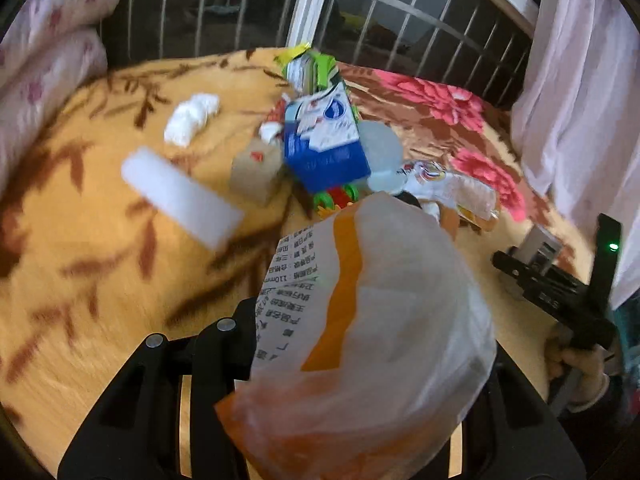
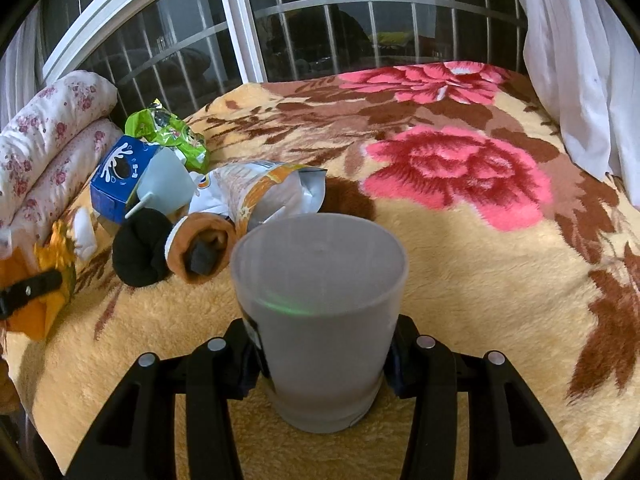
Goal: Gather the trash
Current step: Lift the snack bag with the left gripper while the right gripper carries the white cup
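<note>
My left gripper (image 1: 360, 360) is shut on a white and orange plastic bag (image 1: 380, 320) and holds it above the blanket. My right gripper (image 2: 322, 356) is shut on a frosted plastic cup (image 2: 320, 312) held upright. On the blanket lies a trash pile: a blue carton (image 1: 324, 140) (image 2: 116, 176), a green snack wrapper (image 1: 308, 68) (image 2: 168, 136), an orange and white snack bag (image 2: 264, 192) (image 1: 452, 188), crumpled tissue (image 1: 192, 118), a white foam block (image 1: 180, 200) and a small brown box (image 1: 256, 172). The right gripper also shows in the left wrist view (image 1: 560, 288).
A floral blanket (image 2: 460, 240) covers the bed. Rolled socks (image 2: 172, 244) and a second clear cup (image 2: 164, 184) lie by the pile. Pillows (image 2: 52, 136) are at the left, a barred window (image 2: 320, 20) behind, a white curtain (image 2: 592, 80) at the right.
</note>
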Demonstrator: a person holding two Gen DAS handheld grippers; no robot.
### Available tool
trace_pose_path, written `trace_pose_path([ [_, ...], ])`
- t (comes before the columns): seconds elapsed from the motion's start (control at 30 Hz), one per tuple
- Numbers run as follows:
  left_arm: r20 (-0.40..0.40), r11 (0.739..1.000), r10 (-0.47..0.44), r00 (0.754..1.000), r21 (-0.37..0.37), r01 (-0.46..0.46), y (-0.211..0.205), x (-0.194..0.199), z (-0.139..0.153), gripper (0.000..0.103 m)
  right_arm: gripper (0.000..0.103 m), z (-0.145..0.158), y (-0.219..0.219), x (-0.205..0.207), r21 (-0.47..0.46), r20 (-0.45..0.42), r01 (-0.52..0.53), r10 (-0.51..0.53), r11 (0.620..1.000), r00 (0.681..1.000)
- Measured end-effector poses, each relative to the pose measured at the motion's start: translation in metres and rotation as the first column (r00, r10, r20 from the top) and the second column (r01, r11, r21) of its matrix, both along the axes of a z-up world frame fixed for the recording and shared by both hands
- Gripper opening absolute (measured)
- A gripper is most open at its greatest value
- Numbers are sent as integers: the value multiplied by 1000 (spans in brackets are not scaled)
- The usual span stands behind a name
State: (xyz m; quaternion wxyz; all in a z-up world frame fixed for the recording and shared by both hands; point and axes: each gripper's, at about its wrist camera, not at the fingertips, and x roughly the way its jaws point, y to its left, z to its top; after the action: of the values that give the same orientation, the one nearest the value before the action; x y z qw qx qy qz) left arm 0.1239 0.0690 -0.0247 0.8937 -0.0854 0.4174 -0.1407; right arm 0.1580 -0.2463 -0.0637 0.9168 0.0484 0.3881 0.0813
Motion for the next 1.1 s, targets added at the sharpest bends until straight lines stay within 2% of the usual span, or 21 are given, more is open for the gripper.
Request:
trace_pose_path([
  [0.07,-2,1000,-9,1000,-2,9,1,-8,-2,40,48,-1,0,-1,2,-4,-1,1,1000,1000],
  [0.13,0,999,15,1000,52,-15,-2,-10,-2,43,48,-1,1,-1,0,-3,-1,1,1000,1000],
  [0.17,6,996,29,1000,86,-29,-3,-12,-3,48,48,0,0,-1,-2,-2,0,0,1000,1000],
  [0.23,-1,993,32,999,117,-32,-6,-12,-5,52,48,0,0,-1,-1,-3,0,0,1000,1000],
  [0.33,5,993,35,999,115,-35,-7,-16,-4,50,48,0,0,0,-1,-4,-1,1,1000,1000],
  [0.4,25,993,41,999,110,-44,-4,-21,-2,41,48,0,0,0,0,-4,-1,1,1000,1000],
  [0.5,68,990,43,997,130,-51,-9,-32,7,41,48,0,0,0,0,-3,0,0,1000,1000],
  [0.63,132,975,13,991,217,-42,-26,-57,27,40,48,0,0,0,-1,-3,0,0,1000,1000],
  [0.7,181,957,-14,983,288,-39,-39,-73,39,41,48,-1,0,0,-2,-5,0,0,1000,1000],
  [0.8,226,936,-40,973,348,-42,-49,-73,43,41,48,-1,1,1,-15,-12,1,-1,1000,1000],
  [0.9,124,954,-3,992,297,-34,-43,-40,29,41,48,0,3,-1,-36,-9,3,-4,999,1000],
  [1.0,35,977,44,998,208,-51,-32,-20,12,41,48,0,4,-2,-42,-9,7,-7,999,1000],
  [1.03,17,985,49,999,164,-51,-30,-20,10,41,48,1,3,-3,-44,-11,9,-9,999,1000],
  [1.1,30,995,44,999,91,-46,-28,-30,11,48,48,1,3,-4,-48,-12,10,-10,999,1000],
])
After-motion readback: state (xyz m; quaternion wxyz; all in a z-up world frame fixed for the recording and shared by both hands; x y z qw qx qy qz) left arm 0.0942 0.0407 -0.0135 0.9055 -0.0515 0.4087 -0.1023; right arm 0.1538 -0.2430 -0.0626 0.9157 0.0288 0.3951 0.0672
